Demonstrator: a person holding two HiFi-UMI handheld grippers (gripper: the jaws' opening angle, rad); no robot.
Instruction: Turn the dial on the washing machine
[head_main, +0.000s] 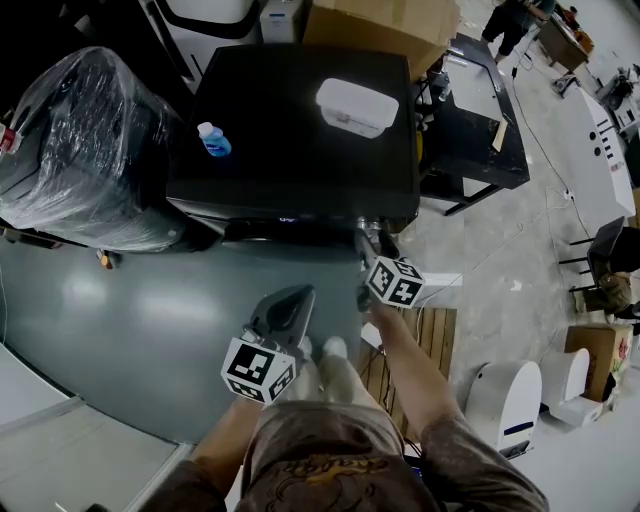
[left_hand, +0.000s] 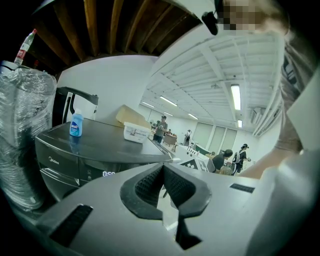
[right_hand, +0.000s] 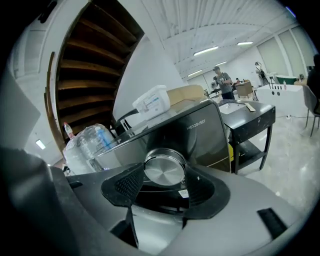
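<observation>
The black washing machine (head_main: 290, 150) stands in front of me, seen from above in the head view. Its round silver dial (right_hand: 164, 172) sits on the front panel near the right end. In the right gripper view my right gripper (right_hand: 165, 184) is shut on the dial, with a black pad pressed against each side. In the head view that gripper (head_main: 366, 240) reaches the panel's right end and hides the dial. My left gripper (head_main: 288, 300) hangs lower and to the left, away from the machine. Its jaws (left_hand: 163, 181) are shut with nothing between them.
On the machine's top stand a small blue bottle (head_main: 213, 140) and a white plastic box (head_main: 356, 106). A plastic-wrapped appliance (head_main: 80, 150) stands to the left, and a black table (head_main: 480, 130) to the right. A wooden pallet (head_main: 430, 340) lies by my right foot. People stand far off.
</observation>
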